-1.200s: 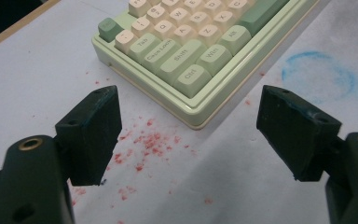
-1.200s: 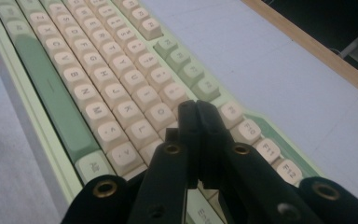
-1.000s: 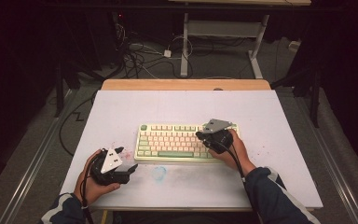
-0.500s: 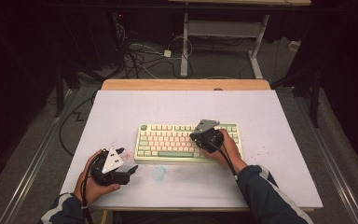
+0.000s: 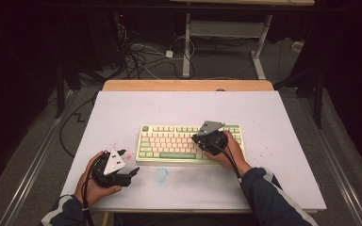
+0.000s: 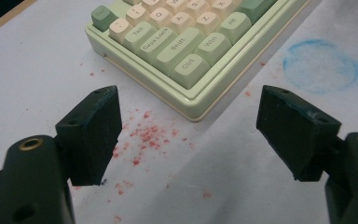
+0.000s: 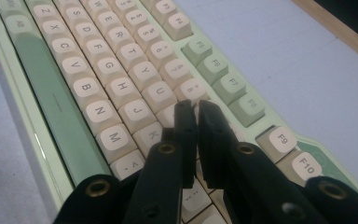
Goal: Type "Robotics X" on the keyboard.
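A pale green keyboard (image 5: 179, 143) with cream keys lies across the middle of the white table (image 5: 287, 122). My right gripper (image 5: 199, 139) is over the keyboard's right half, held from the near side. In the right gripper view the keyboard (image 7: 98, 84) runs under my right gripper (image 7: 192, 108), whose jaws are shut with nothing between them, tips just above the keys right of J and U. My left gripper (image 5: 133, 172) rests near the table's front left, open. In the left gripper view it (image 6: 189, 121) points at the keyboard's near left corner (image 6: 186, 70), a short way off.
A blue ring stain (image 5: 160, 174) marks the table in front of the keyboard, and red specks (image 5: 125, 153) lie by its left end. A wooden strip (image 5: 188, 85) edges the far side. Cables and desk legs stand on the floor beyond.
My right gripper has slid a little to the left over the keyboard. The left gripper has stayed where it was, still open.
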Demonstrator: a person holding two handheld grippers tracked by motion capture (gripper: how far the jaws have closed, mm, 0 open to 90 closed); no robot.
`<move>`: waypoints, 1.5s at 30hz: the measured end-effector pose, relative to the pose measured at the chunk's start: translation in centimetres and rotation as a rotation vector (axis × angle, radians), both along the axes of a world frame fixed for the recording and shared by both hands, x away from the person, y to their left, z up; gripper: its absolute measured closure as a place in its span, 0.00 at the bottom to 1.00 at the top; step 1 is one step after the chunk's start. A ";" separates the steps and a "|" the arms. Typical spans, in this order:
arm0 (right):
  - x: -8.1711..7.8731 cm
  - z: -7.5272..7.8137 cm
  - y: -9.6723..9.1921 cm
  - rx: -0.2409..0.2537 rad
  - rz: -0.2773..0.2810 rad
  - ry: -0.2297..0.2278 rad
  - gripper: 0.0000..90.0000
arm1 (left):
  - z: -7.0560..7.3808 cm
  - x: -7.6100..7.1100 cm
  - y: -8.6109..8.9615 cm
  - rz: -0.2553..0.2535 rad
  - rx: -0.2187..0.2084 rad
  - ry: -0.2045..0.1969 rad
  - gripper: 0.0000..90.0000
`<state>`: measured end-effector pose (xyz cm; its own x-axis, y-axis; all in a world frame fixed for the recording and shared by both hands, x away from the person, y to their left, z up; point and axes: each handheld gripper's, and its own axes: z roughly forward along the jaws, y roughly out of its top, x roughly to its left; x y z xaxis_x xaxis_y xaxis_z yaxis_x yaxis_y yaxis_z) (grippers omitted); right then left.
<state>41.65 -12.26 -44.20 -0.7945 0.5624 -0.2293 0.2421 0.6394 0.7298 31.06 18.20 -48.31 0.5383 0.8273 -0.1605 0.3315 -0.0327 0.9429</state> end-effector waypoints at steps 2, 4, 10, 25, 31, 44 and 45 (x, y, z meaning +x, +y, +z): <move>-0.1 0.2 -0.1 0.007 0.000 -0.010 0.90 | 0.0 0.0 0.0 -0.002 0.000 0.005 0.24; -0.2 0.3 -0.2 0.014 -0.001 -0.011 0.87 | -0.1 0.0 0.0 -0.003 0.007 0.007 0.24; -0.8 1.0 -0.9 0.058 -0.011 -0.041 0.68 | -0.2 0.0 0.0 -0.005 0.013 0.013 0.24; -2.5 2.2 -2.6 0.120 -0.101 -0.143 0.32 | -0.3 0.0 -0.1 0.002 0.022 0.013 0.24; -3.4 2.2 -3.5 0.121 -0.124 -0.178 0.30 | -0.2 0.0 -0.1 0.009 0.026 0.004 0.24; -5.5 2.3 -6.7 0.132 -0.157 -0.223 0.30 | 0.0 0.5 -0.4 0.039 0.025 -0.014 0.29; -5.6 2.2 -7.0 0.137 -0.159 -0.223 0.30 | 0.0 0.5 -0.5 0.040 0.024 -0.016 0.29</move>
<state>36.04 -19.27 -41.98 -0.6326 0.7134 -0.3014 0.1551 0.4980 0.8532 31.61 17.72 -48.33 0.5074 0.8516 -0.1315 0.3177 -0.0430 0.9472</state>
